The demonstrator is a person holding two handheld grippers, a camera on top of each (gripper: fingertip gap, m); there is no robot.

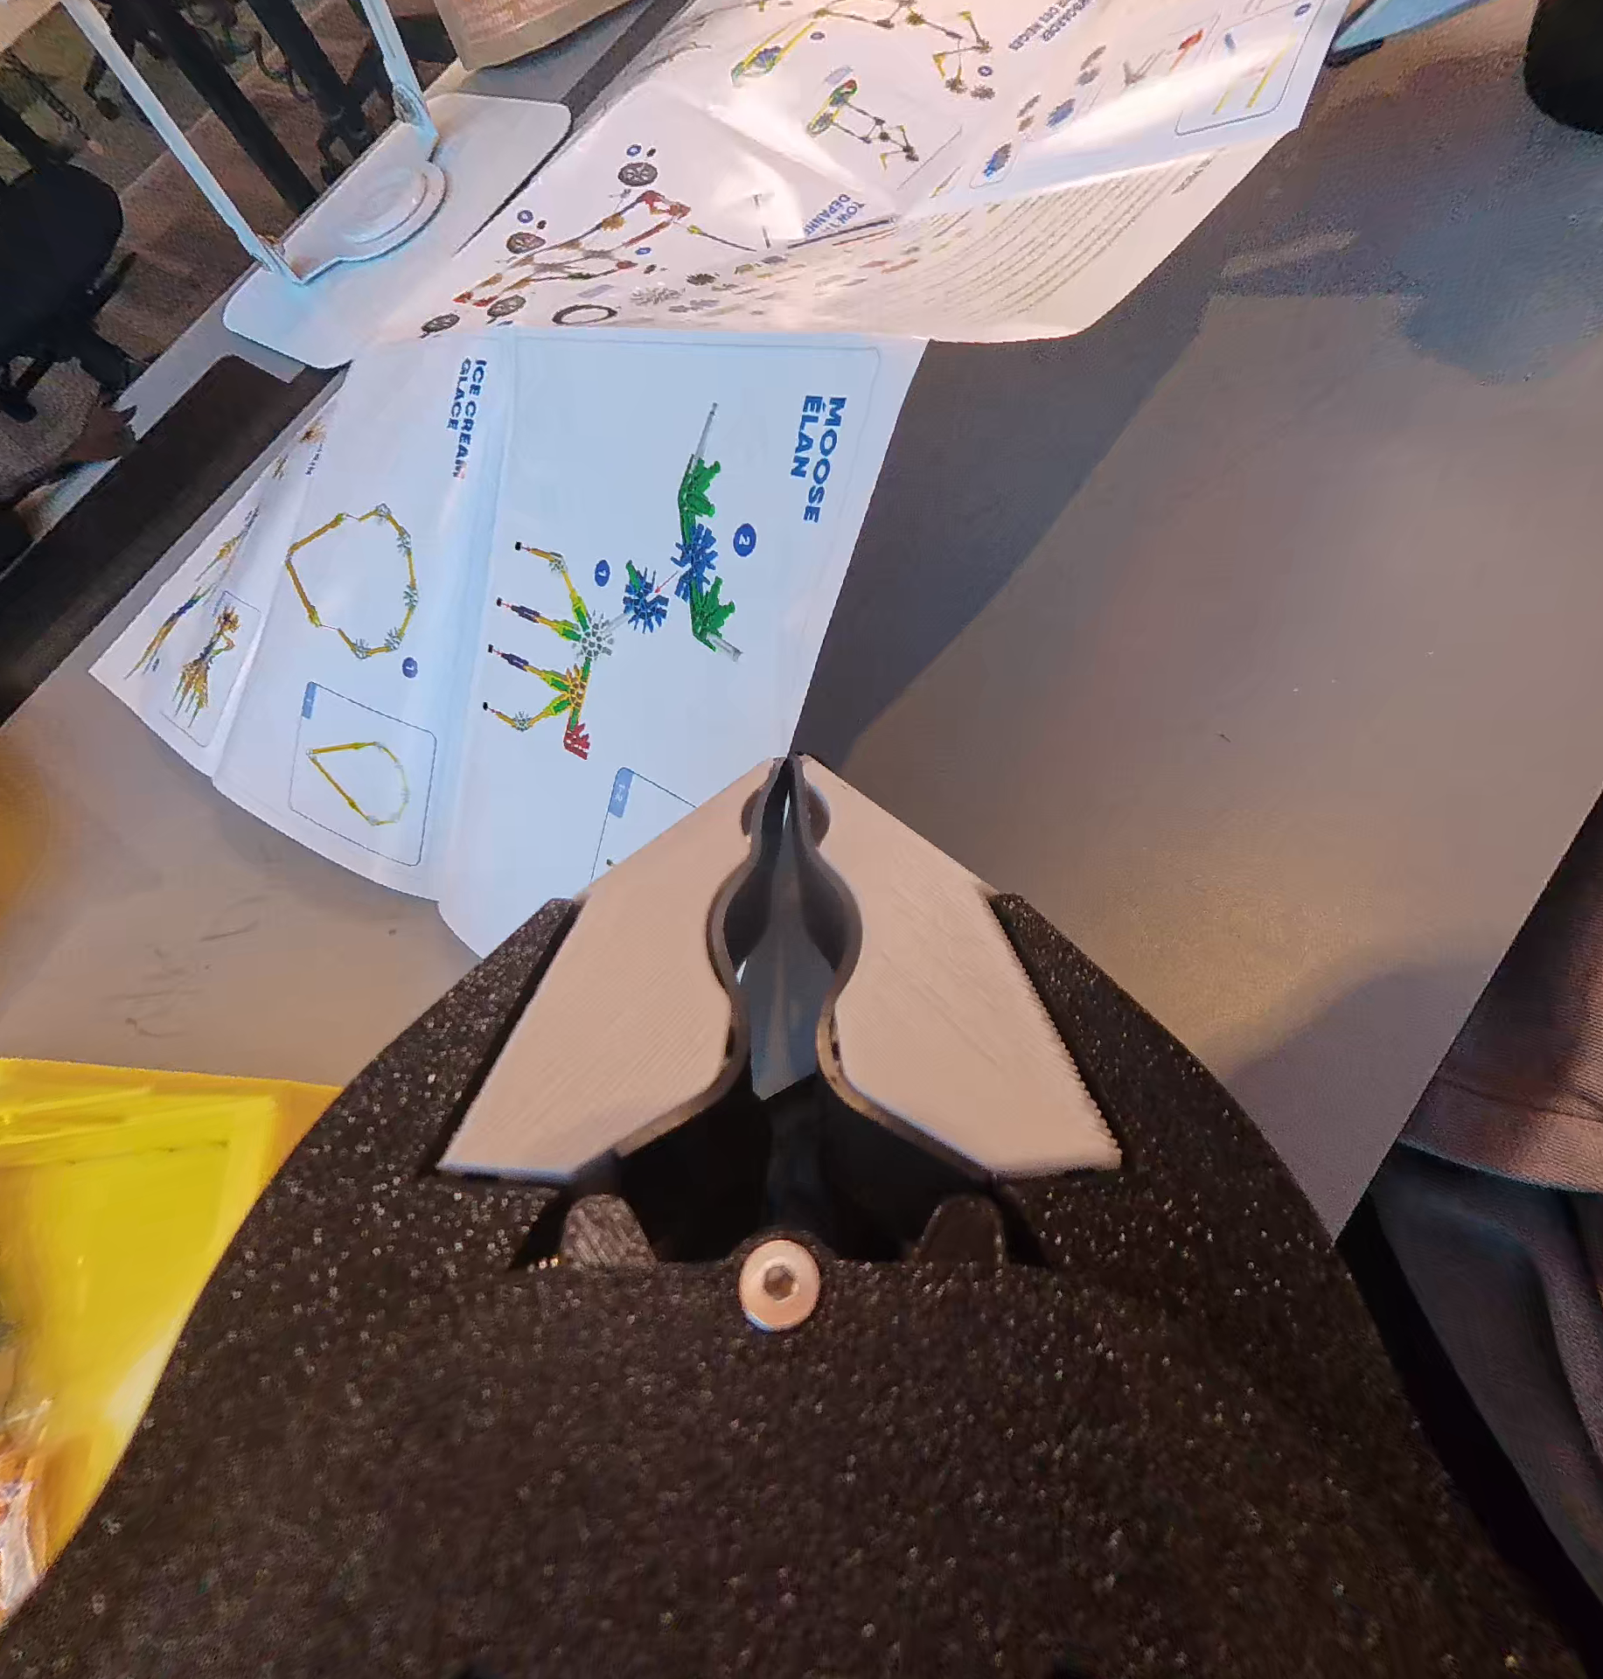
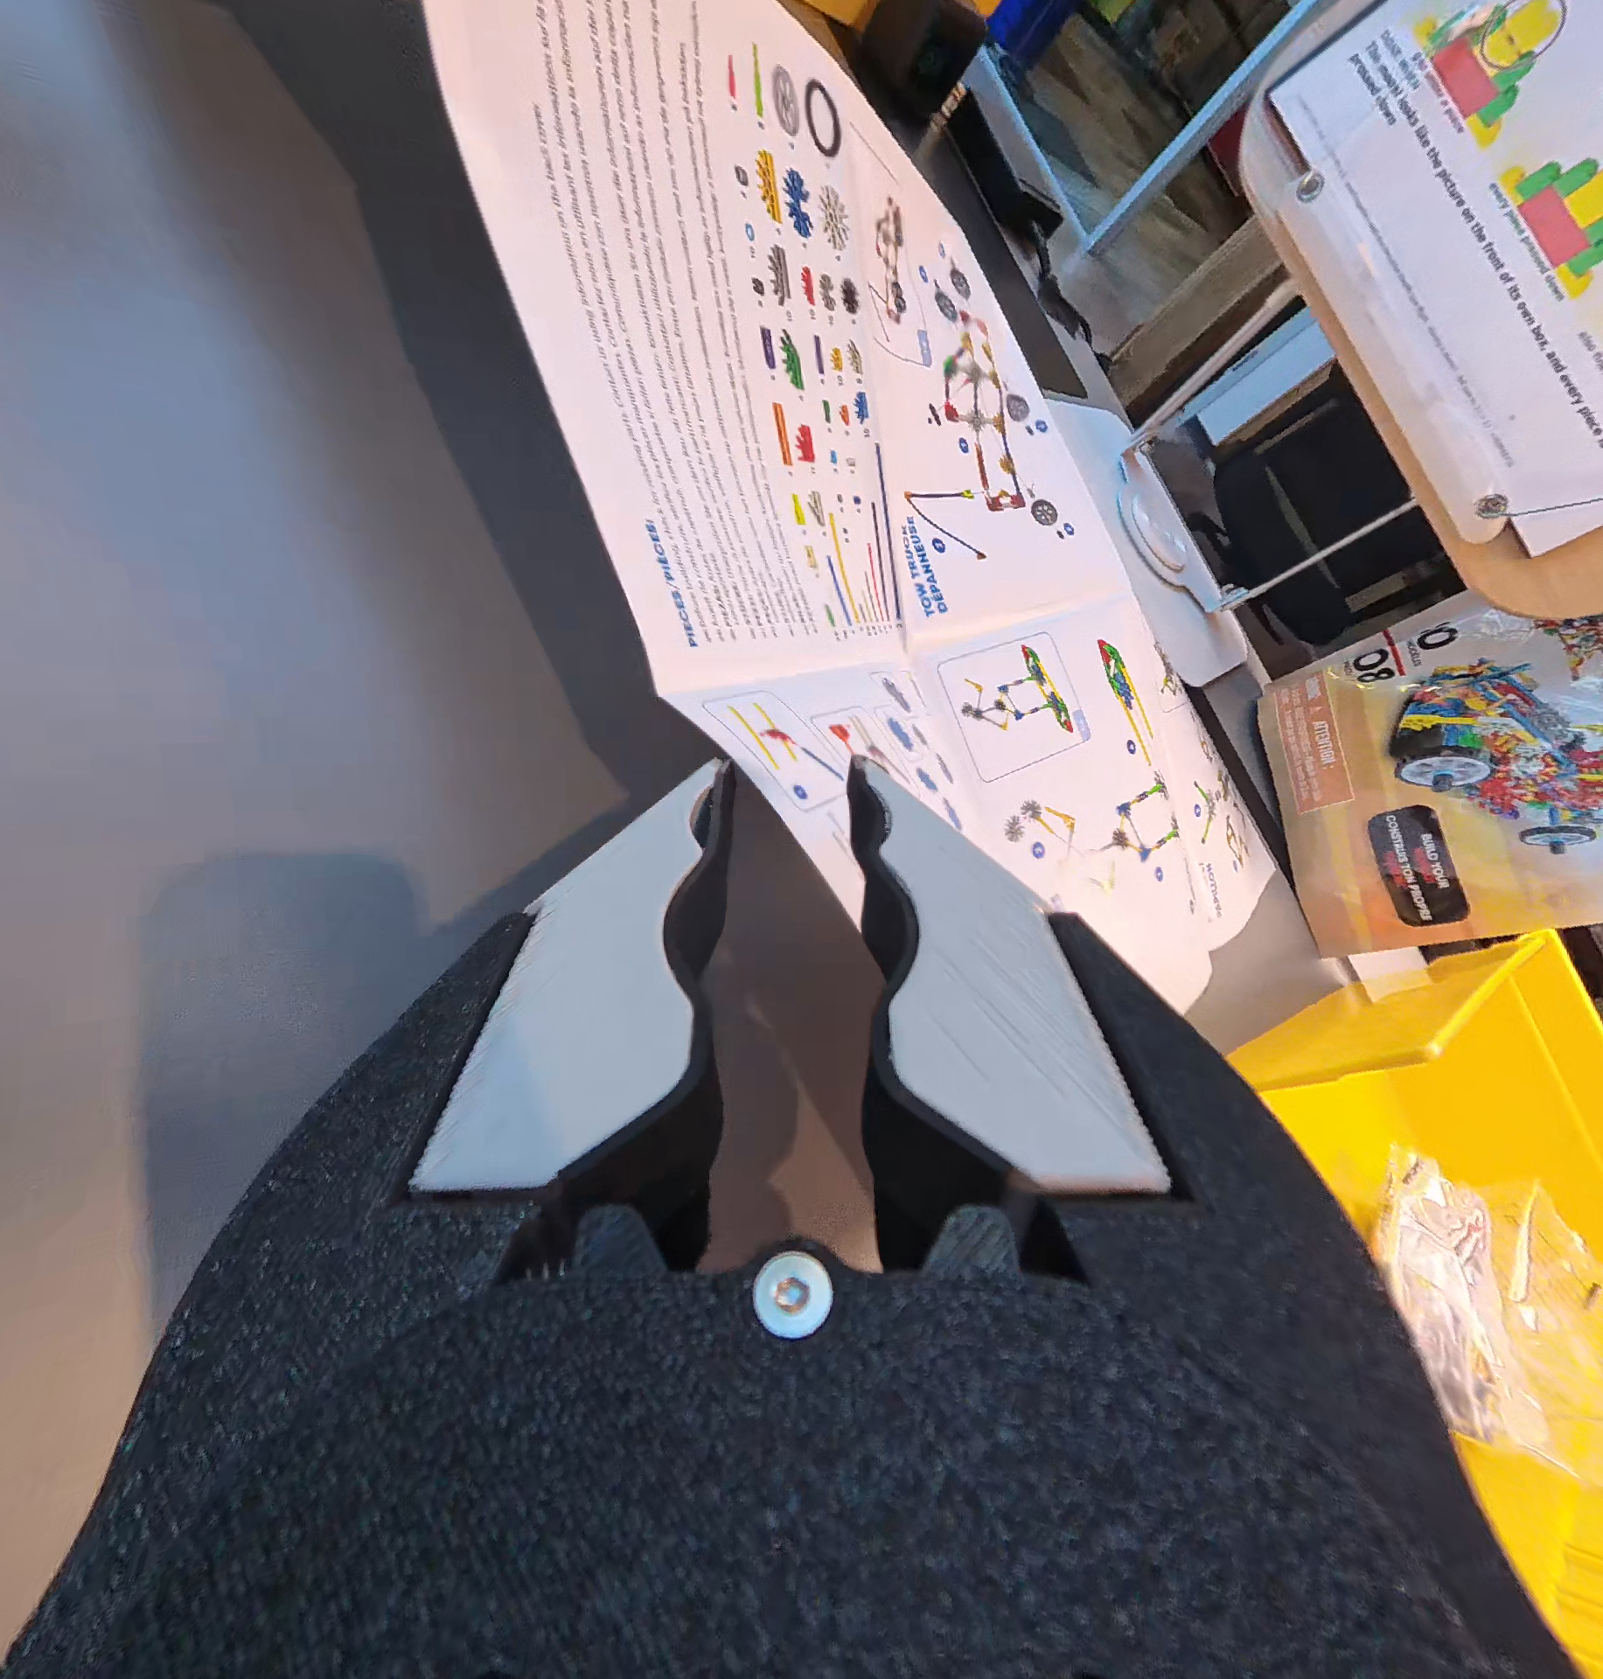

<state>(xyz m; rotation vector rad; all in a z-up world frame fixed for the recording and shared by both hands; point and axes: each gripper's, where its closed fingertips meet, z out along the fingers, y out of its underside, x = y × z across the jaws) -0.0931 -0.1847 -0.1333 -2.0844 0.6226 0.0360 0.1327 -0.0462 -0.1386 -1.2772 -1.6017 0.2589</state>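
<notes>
My left gripper (image 1: pixel 790 763) is shut and empty, its tips over the near edge of a folded white instruction sheet (image 1: pixel 597 545) printed with coloured building-toy diagrams. My right gripper (image 2: pixel 790 772) is open by a narrow gap and empty, its tips just at the near edge of the same kind of sheet (image 2: pixel 779 454), which lies unfolded on the grey table (image 2: pixel 234 545). A yellow bin (image 2: pixel 1461 1136) with clear plastic bags of small parts (image 2: pixel 1452 1290) sits to the right of the right gripper; it also shows in the left wrist view (image 1: pixel 98 1226) at lower left.
A second part of the sheet (image 1: pixel 870 182) lies farther back. A white lamp base (image 1: pixel 389 209) stands at the table's far edge. A toy-set bag with a colourful picture (image 2: pixel 1461 781) lies beyond the bin. A wooden board with a printed page (image 2: pixel 1461 273) stands at upper right. Grey cloth (image 1: pixel 1552 1181) is at right. The grippers' ends are close to 25 cm from one another.
</notes>
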